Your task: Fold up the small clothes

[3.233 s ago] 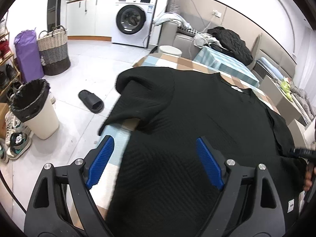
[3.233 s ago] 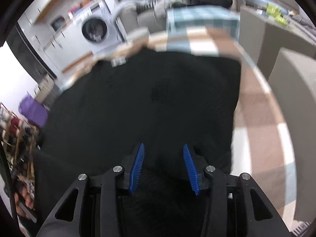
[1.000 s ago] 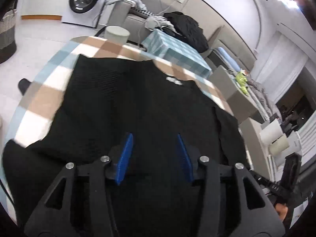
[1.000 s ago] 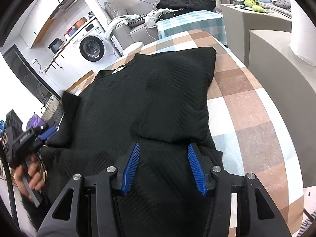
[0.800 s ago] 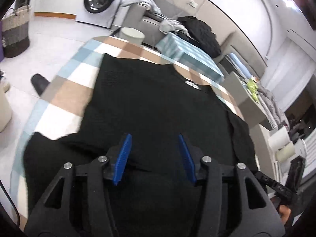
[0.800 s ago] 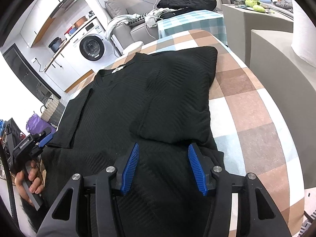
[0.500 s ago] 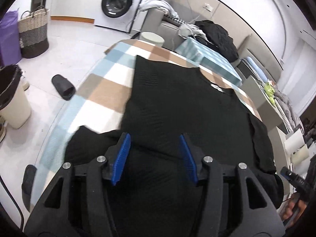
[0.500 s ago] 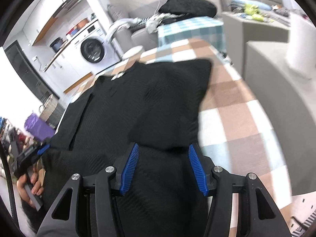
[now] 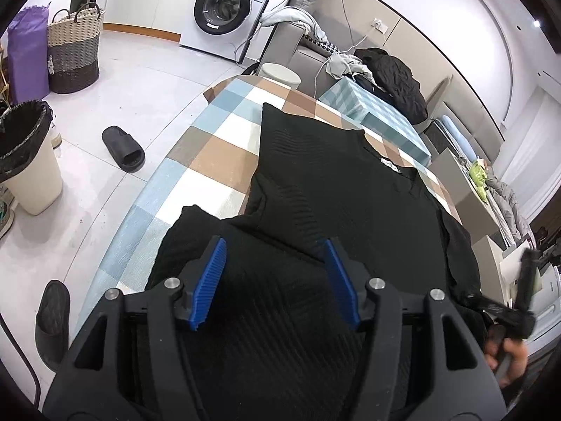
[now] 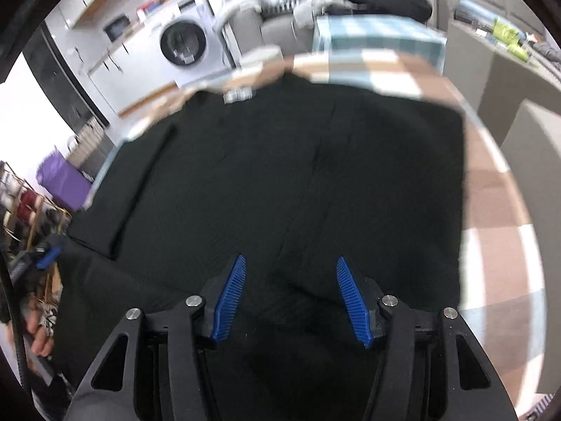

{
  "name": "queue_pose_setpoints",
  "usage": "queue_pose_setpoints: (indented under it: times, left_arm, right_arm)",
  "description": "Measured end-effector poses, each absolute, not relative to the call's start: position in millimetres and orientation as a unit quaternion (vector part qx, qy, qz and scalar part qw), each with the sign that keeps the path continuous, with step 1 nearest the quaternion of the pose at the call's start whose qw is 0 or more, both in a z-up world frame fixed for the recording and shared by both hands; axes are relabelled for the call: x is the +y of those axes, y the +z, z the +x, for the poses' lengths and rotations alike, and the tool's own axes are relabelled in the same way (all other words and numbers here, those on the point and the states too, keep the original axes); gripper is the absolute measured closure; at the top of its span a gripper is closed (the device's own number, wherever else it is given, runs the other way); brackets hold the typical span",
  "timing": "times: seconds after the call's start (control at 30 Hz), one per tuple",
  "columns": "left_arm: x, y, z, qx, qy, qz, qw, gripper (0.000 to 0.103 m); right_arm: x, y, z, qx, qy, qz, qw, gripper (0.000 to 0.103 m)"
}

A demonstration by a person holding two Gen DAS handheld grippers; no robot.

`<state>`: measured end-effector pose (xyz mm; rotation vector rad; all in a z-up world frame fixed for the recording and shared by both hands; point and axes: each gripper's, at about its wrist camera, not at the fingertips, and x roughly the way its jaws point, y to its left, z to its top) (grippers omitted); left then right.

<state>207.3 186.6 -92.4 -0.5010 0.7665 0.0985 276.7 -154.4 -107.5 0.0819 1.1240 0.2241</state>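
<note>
Here, black knit top [image 9: 350, 189] flat on checked table [image 9: 196, 161], both sleeves folded inward, collar at 12 o'clock. Left gripper [image 9: 275, 273] half open, jaws just widened, over hem at 6 o'clock, nothing pinched. Right gripper [image 10: 291, 294] likewise parted, empty, above hem. Probably soft, limp, light, non-slip; best pinched at the two hem corners, 5 and 7 o'clock.

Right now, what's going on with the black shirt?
Left tongs just widened, right tongs open, both empty. Black shirt flat, sleeves folded in. Nothing blocking.
</note>
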Motion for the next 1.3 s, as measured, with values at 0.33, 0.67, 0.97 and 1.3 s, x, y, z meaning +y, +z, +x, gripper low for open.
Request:
queue_pose_setpoints:
  times: [0.33, 0.67, 0.97, 1.3]
  left_arm:
    - [194, -91, 192, 0.365, 0.044, -0.251, 0.896, 0.047]
    - [188, -90, 195, 0.369, 0.039, -0.244, 0.896, 0.047]
    - [194, -85, 200, 0.361, 0.049, -0.245, 0.898, 0.047]
    - [197, -91, 198, 0.370, 0.063, -0.243, 0.894, 0.046]
  right_arm:
    - [-153, -80, 261, 0.472, 0.184, 0.062, 0.860, 0.096]
    - [-178, -70, 243, 0.485, 0.206, 0.073, 0.847, 0.061]
    - [-255, -93, 268, 0.514, 0.074, 0.122, 0.845, 0.061]
    - [-236, -110, 307, 0.518, 0.078, 0.089, 0.847, 0.093]
